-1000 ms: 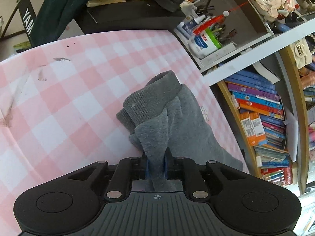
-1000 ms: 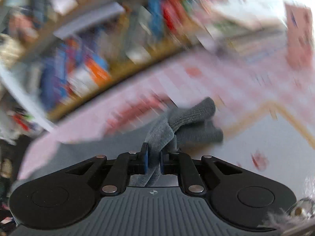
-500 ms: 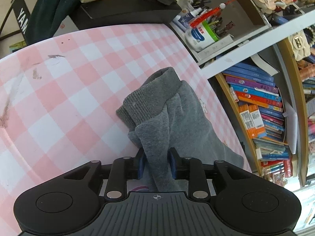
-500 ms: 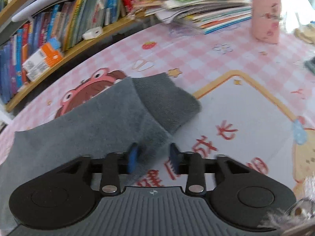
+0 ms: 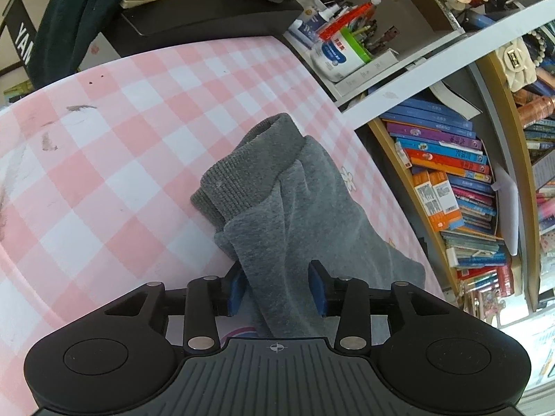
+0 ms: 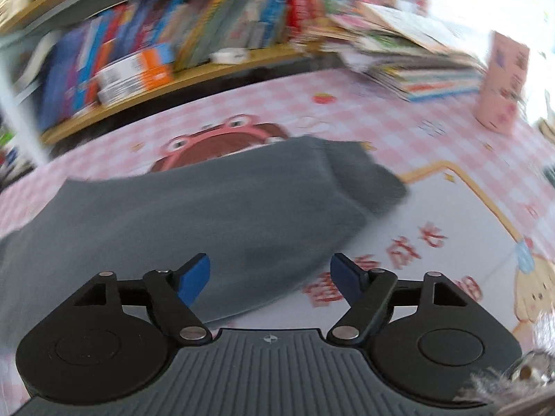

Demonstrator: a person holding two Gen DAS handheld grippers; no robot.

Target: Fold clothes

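Pink-checked cloth [image 5: 114,173] spreads left of and ahead of the left gripper [image 5: 277,286], marked by a few dark smudges. Beyond its far edge sit a dark garment [image 5: 69,14] and a black case [image 5: 208,17]. To the right, a shelf [image 5: 451,180] packed with books crowds the table edge. A grey garment [image 5: 288,201] lies bunched straight ahead, its ribbed cuff farthest away; a fold runs back between the left gripper's blue pads [image 5: 236,287], which stand apart around it.

In the blurred right view, the garment lies flat ahead and left of the right gripper [image 6: 270,277], whose fingers are spread wide above the fabric's near edge. Stacked books [image 6: 416,72] and a pink cup [image 6: 503,86] stand far right.
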